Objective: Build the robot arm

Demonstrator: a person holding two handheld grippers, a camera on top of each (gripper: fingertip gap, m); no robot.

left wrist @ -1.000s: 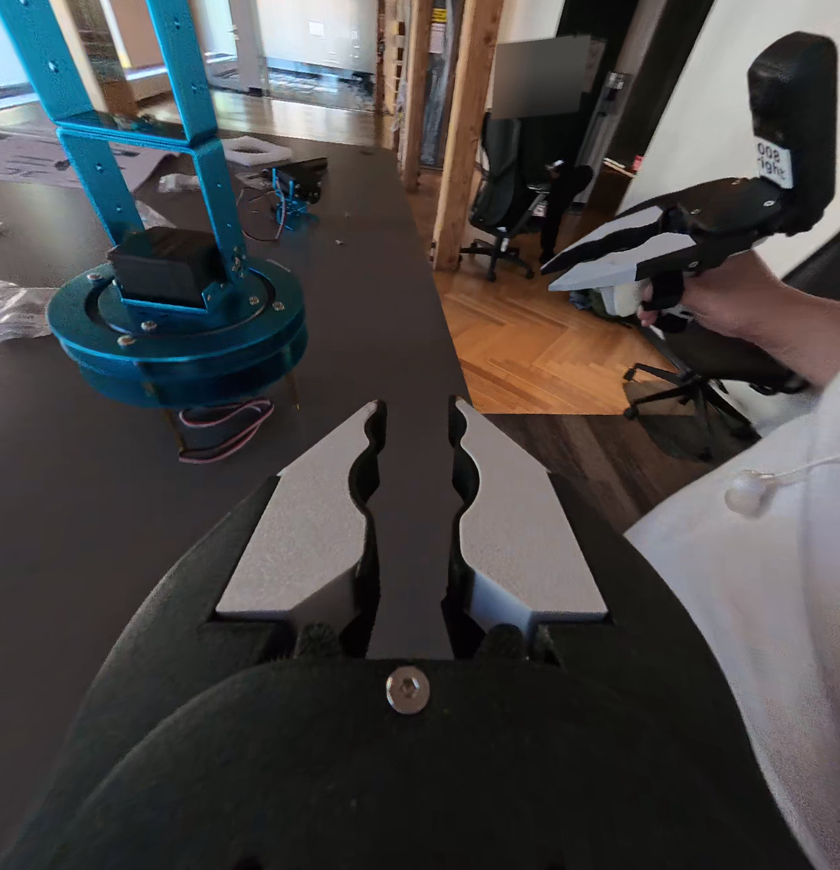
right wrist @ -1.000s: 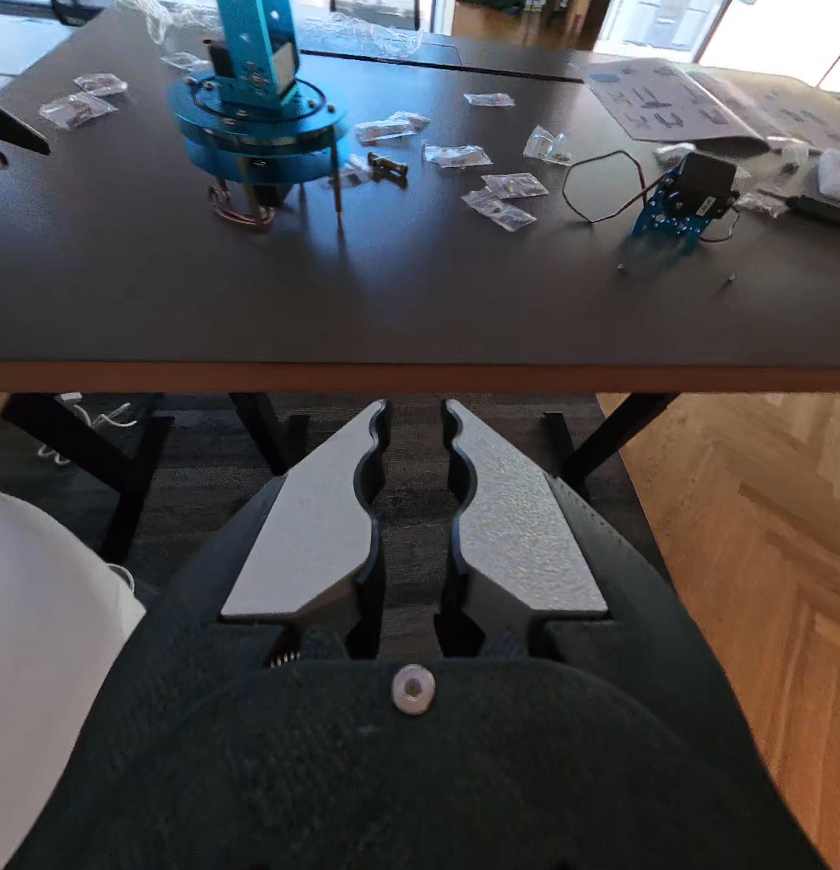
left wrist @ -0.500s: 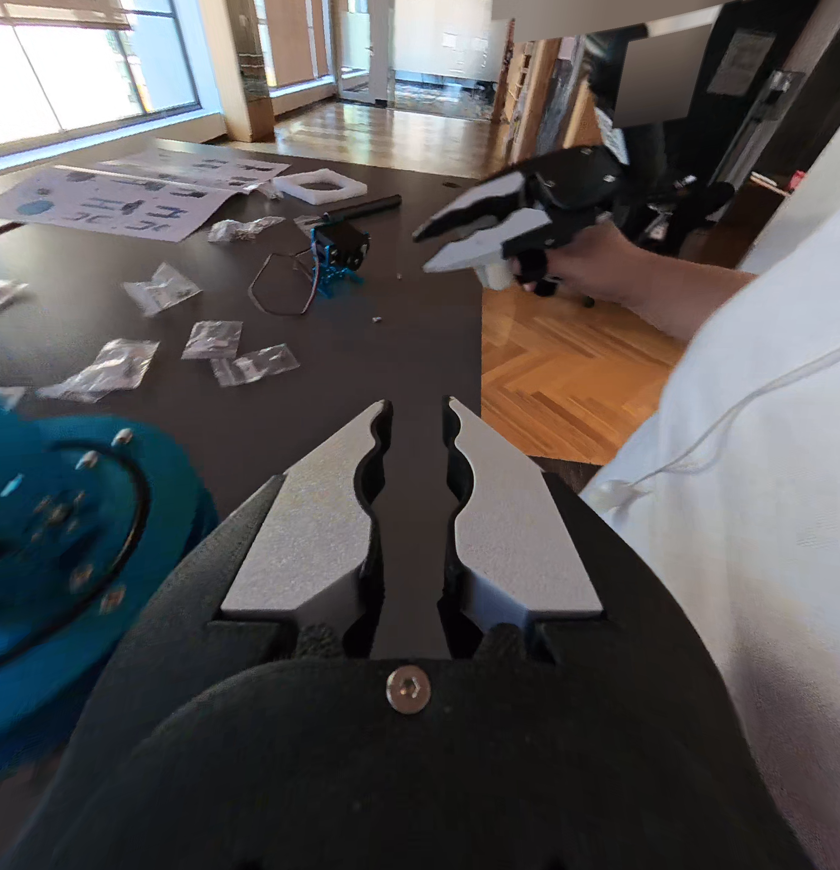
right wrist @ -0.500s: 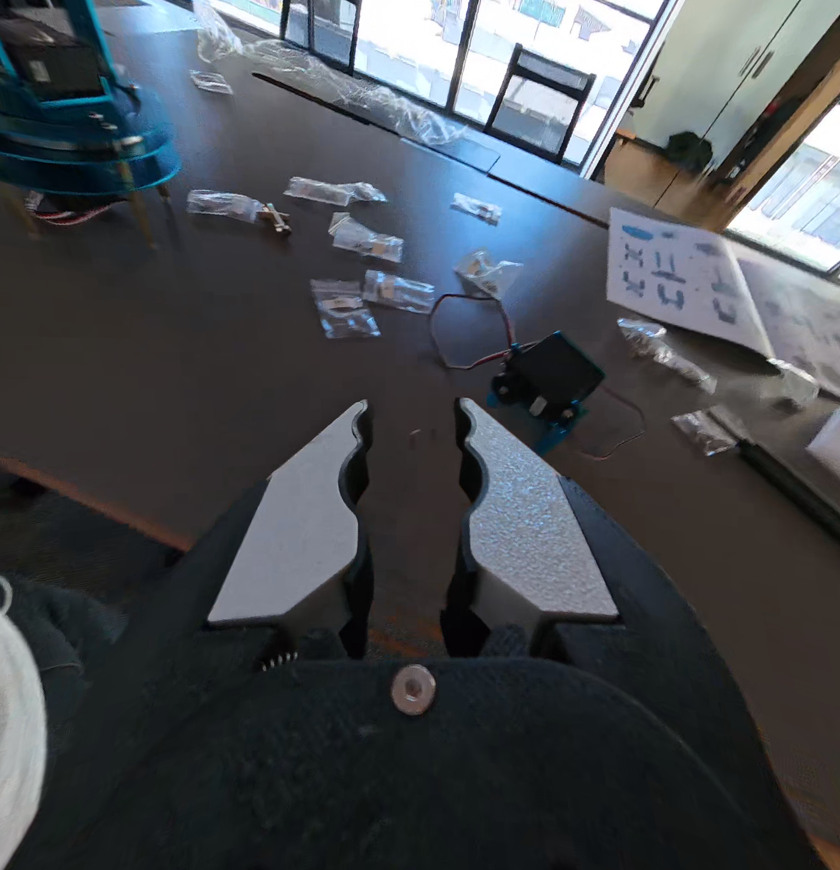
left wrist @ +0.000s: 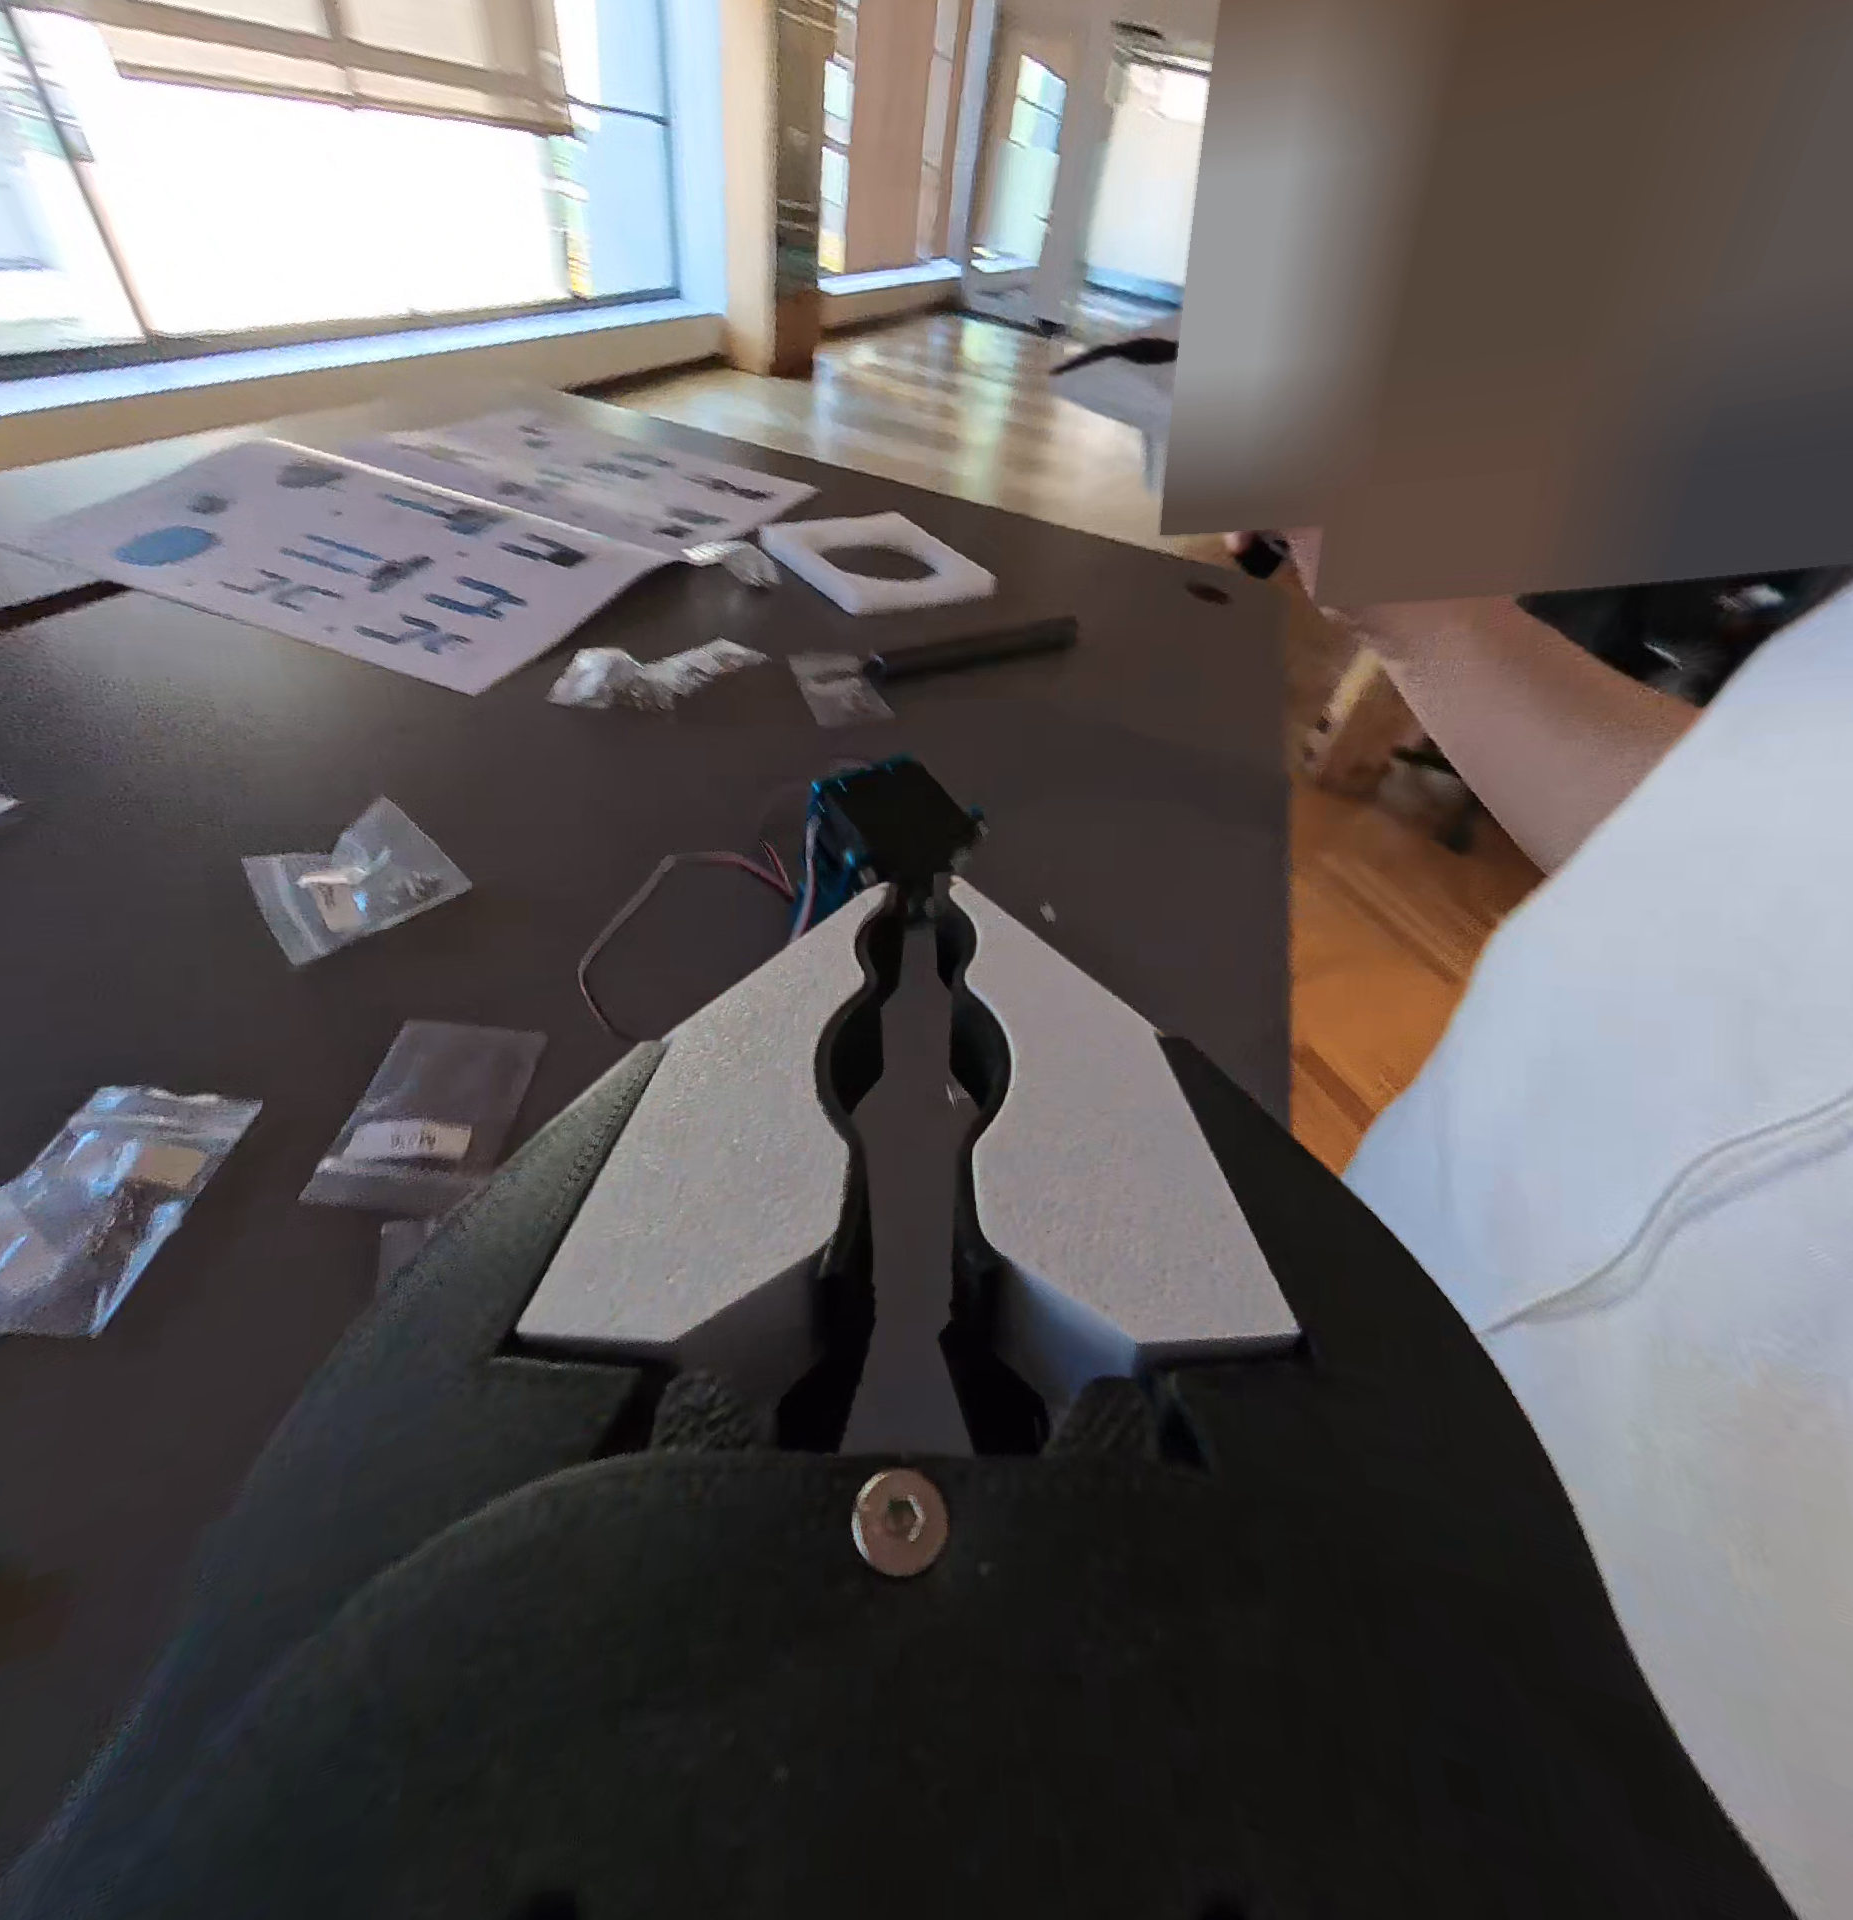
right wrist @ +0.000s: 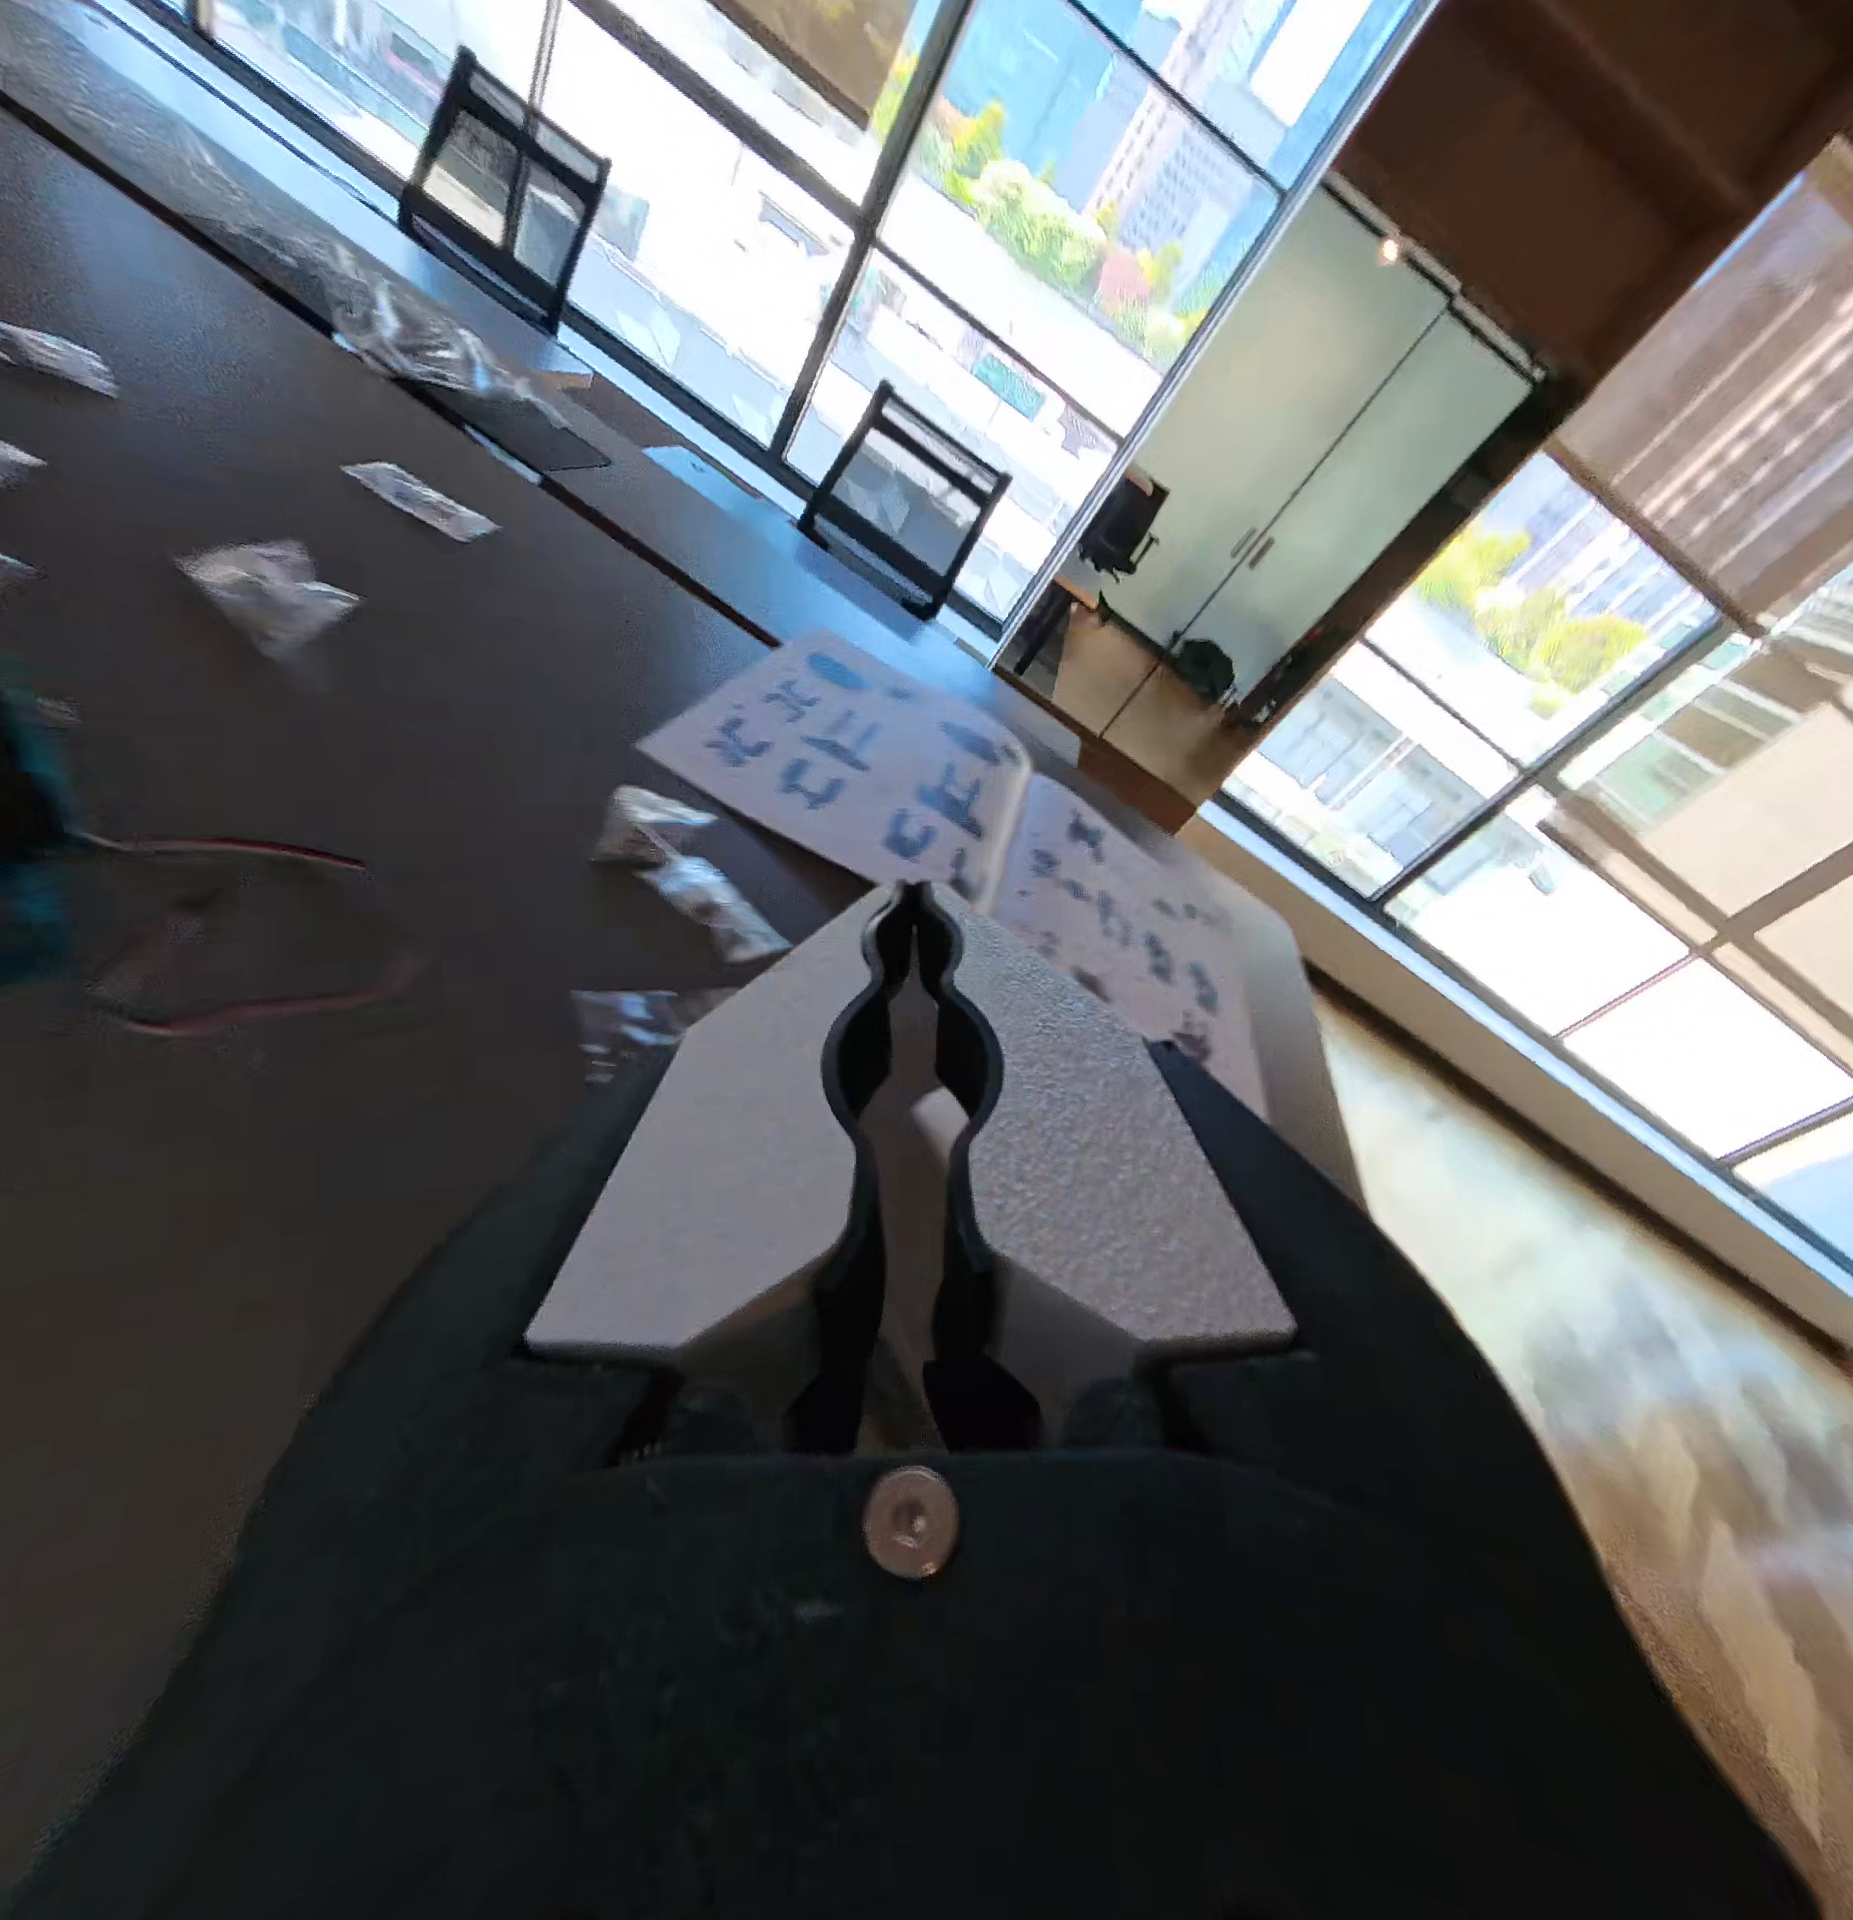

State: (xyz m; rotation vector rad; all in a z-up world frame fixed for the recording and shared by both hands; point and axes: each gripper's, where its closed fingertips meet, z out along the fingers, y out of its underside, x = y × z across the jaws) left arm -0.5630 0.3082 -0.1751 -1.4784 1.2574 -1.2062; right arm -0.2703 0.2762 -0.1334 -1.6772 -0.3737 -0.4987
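Both tongs over dark table [left wrist: 278, 748], left tongs [left wrist: 914, 902] narrowly parted just before black servo [left wrist: 896, 821], right tongs [right wrist: 911, 902] closed

A dark matte table [left wrist: 226, 748] carries a scatter of parts. A small black servo in a blue bracket [left wrist: 886, 831] sits near the table's right edge, its thin red and dark wire [left wrist: 631, 935] looping out to the left. Clear plastic bags of small hardware [left wrist: 356, 878] lie around it. Farther back rests an open white instruction sheet with blue diagrams [left wrist: 382, 551], beside a white foam square with a round cut-out [left wrist: 880, 561] and a dark slim rod [left wrist: 969, 644]. Beyond the table are 2 black chairs [right wrist: 901, 499] before tall windows [right wrist: 1005, 208].
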